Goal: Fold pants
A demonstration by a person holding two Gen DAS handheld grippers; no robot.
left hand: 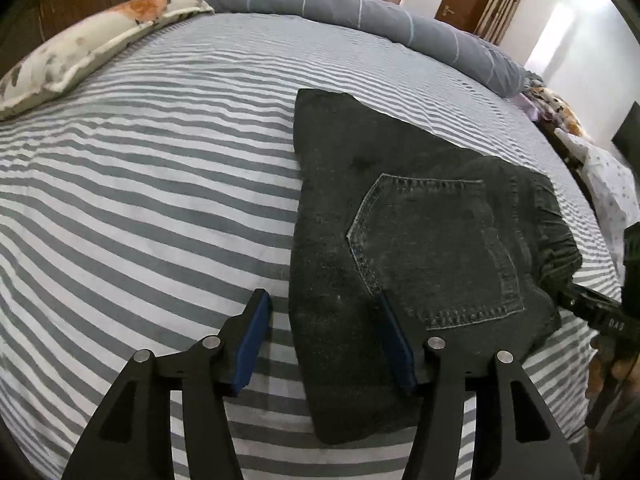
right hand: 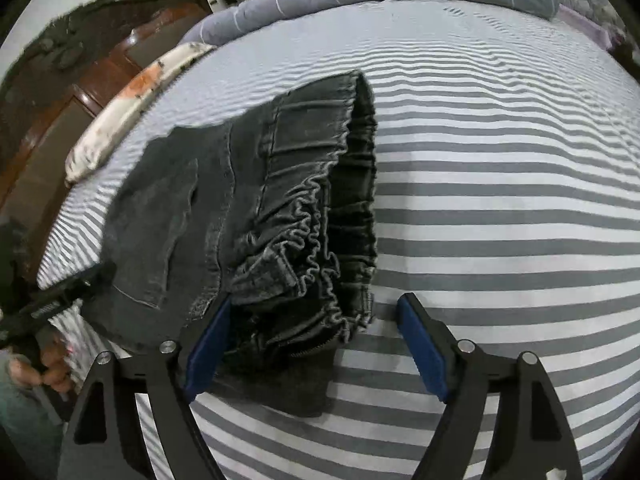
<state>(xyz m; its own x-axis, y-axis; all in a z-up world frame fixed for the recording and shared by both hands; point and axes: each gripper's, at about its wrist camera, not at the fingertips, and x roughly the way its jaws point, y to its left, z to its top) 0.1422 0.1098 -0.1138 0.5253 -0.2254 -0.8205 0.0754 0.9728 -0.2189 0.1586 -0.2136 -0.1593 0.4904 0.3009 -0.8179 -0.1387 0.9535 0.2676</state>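
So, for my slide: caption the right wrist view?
Open right gripper poised at gathered waistband of folded black denim pants on striped bedsheet.

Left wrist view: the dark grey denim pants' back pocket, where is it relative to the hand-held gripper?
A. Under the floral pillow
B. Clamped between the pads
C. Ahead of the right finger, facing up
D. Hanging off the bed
C: the stitched back pocket faces up on the dark grey denim pants, just beyond the open left hand-held gripper.
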